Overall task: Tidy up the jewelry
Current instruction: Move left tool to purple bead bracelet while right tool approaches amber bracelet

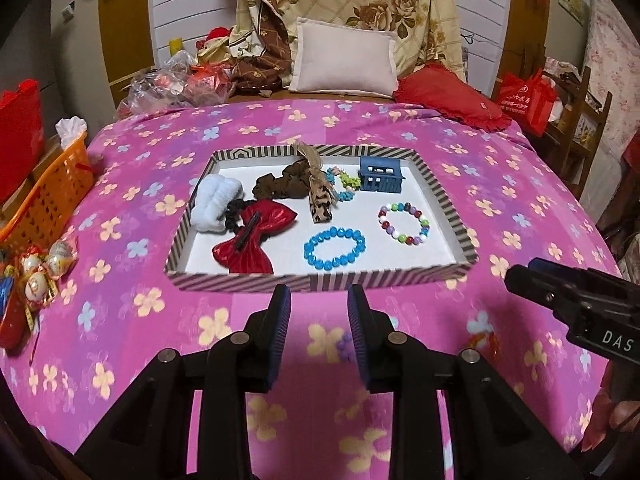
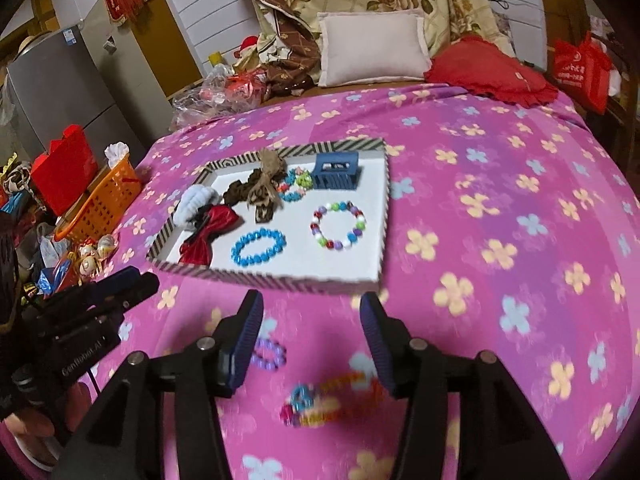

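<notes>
A striped tray (image 1: 320, 281) (image 2: 264, 278) lies on the pink bedspread. It holds a blue bead bracelet (image 1: 334, 248) (image 2: 258, 246), a multicolour bead bracelet (image 1: 404, 223) (image 2: 339, 225), a red bow (image 1: 252, 242), a blue claw clip (image 1: 380, 174), scrunchies and a small flower bracelet (image 1: 340, 184). On the spread in front of the tray lie a small purple bracelet (image 2: 269, 354) (image 1: 345, 345) and an orange multicolour bracelet (image 2: 320, 400). My left gripper (image 1: 319, 300) is open and empty before the tray. My right gripper (image 2: 311, 312) is open and empty above the loose bracelets.
An orange basket (image 1: 48, 196) and wrapped trinkets (image 1: 36, 276) lie at the bed's left edge. Pillows (image 1: 344, 58) and a red cushion (image 1: 452, 98) lie at the head. A red bag (image 1: 524, 98) hangs on a chair at the right.
</notes>
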`<state>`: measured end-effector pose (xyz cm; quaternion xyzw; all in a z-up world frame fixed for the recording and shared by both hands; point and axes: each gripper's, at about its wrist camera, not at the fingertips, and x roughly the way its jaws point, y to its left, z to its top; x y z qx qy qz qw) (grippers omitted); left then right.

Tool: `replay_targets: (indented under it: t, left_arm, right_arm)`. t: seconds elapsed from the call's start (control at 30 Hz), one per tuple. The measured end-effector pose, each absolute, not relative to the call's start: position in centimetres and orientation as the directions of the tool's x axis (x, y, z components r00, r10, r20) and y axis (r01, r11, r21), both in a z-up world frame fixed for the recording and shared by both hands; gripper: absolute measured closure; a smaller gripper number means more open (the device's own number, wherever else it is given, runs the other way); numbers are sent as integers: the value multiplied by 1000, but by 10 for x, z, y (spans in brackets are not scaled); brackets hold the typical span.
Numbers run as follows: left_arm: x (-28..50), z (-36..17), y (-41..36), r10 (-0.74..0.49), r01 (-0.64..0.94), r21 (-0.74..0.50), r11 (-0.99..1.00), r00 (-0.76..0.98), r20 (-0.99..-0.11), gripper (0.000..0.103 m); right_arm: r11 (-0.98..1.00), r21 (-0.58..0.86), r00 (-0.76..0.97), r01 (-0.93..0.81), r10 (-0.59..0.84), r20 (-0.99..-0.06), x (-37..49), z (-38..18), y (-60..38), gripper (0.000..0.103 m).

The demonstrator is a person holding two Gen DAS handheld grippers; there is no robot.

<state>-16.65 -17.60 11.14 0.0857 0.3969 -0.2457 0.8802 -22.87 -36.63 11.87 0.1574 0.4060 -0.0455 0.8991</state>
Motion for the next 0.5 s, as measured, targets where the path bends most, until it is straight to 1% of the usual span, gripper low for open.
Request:
replay_targets:
  t: [0.13, 0.27, 0.5]
  left_arm:
    - [-181, 111, -169, -364, 502, -39, 864, 568, -738, 80]
    - [-191, 108, -162, -376, 506, -63, 860, 545, -749, 76]
    - [-198, 91, -150, -386, 498, -111, 860, 493, -780, 75]
  right_arm:
    - [953, 209, 653, 220, 15, -757, -248, 115, -365, 48]
    - [949, 213, 638, 231, 18, -770, -265, 106, -368, 47]
    - [937, 226, 600, 267, 22, -800, -287, 80, -376, 45]
